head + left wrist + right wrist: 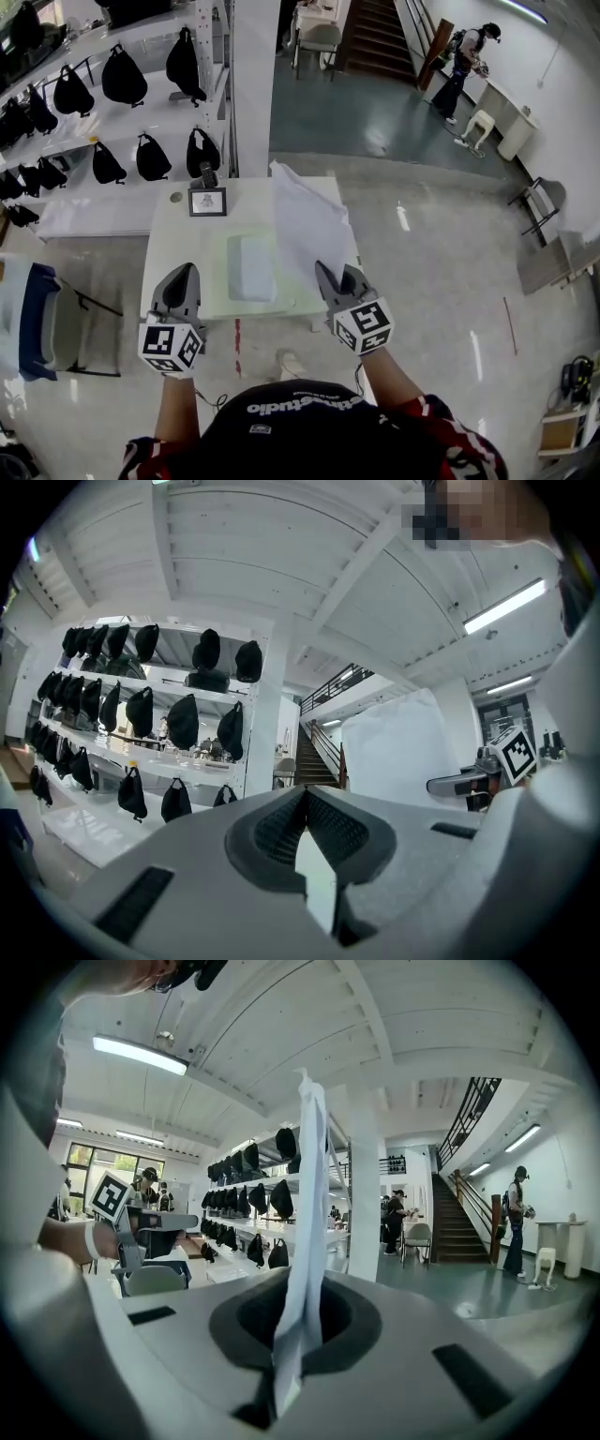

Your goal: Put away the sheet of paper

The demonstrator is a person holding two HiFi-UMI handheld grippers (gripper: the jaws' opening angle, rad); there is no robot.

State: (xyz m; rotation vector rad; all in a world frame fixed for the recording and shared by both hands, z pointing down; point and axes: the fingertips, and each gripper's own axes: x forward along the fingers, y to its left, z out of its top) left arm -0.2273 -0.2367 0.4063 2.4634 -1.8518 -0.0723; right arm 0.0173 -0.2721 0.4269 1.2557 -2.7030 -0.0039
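- your right claw (328,277) is clamped on the near edge of the sheet of paper (305,225). the sheet rises up and away from you over the tabletop (173,244).
- your left claw (185,274) is closed on nothing, well to the sheet's left.
- a pale rectangular thing (251,267) lies on the tabletop between the claws, below and left of the sheet. if it takes the sheet, the right hand looks nearer.

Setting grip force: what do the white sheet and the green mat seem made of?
Sheet: thin matte paper, likely; it curves and creases, pinched edge-on in the right gripper. Mat: flat, smooth, pale green, perhaps plastic or rubber; the look leaves that open.
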